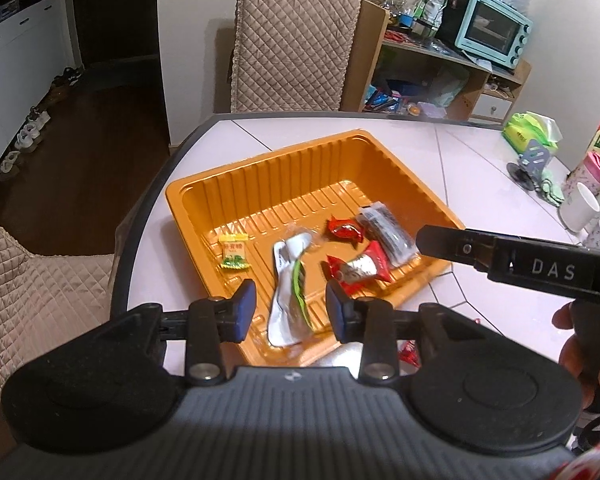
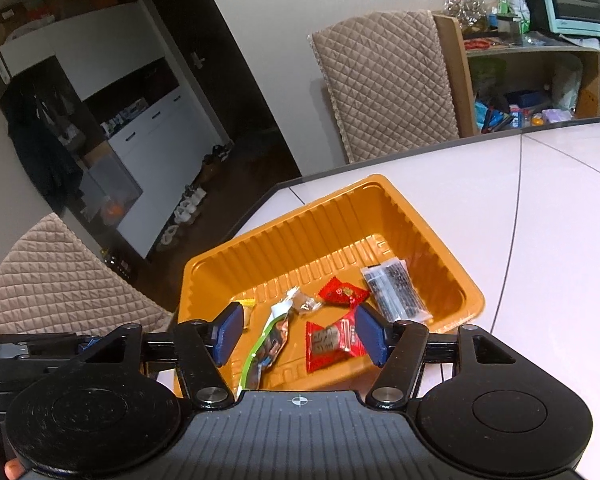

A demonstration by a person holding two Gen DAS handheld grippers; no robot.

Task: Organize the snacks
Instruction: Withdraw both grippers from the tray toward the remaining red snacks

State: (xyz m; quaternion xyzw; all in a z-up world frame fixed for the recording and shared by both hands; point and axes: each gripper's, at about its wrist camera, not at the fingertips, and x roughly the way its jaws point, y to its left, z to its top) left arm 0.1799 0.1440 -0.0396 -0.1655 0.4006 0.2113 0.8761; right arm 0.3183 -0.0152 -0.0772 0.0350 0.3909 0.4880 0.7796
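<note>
An orange ribbed tray point(image 1: 260, 168) sits near the table's left corner. In it lie a yellow-green candy point(image 1: 234, 254), a white and green pouch point(image 1: 290, 292), a small red candy point(image 1: 344, 230), a red packet point(image 1: 360, 266) and a dark clear-wrapped bar point(image 1: 386, 234). My left gripper point(image 1: 291, 312) hovers open over the tray's near edge, holding nothing. My right gripper point(image 2: 299, 334) is open and empty above the red packet point(image 2: 332, 344) and the pouch point(image 2: 268, 344). From the left wrist it shows side-on as the right gripper point(image 1: 432, 240) by the tray's right rim.
A red wrapper point(image 1: 410, 354) lies on the table outside the tray's near side. Cups point(image 1: 580, 206), a carton and a green tissue pack point(image 1: 530, 130) stand at the right. Quilted chairs point(image 1: 292, 40) flank the table corner; a shelf with a toaster oven point(image 1: 494, 28) stands behind.
</note>
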